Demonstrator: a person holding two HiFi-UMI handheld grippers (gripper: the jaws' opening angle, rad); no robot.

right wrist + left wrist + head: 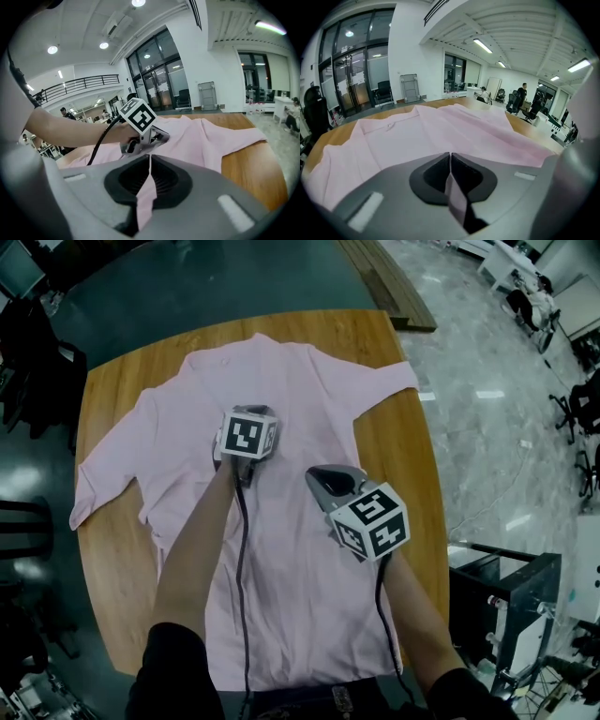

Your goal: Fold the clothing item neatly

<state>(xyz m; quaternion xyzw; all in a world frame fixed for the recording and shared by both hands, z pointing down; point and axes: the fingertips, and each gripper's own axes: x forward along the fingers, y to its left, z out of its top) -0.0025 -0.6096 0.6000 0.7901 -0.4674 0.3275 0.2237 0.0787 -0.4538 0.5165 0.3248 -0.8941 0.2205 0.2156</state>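
Shirt (281, 381) lies spread on the tabletop (112, 521), collar at frame top, hem at bottom. I note left gripper (450, 159) and right gripper (150, 164) each pinching pink cloth mid-body, side by side across that long axis.

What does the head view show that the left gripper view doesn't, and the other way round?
Only the head view: the marker cube and the hem by the person. Only the left gripper view: the left gripper, its jaws shut on a fold of fabric, plus glass doors. Both: the pink shirt on the wooden table.
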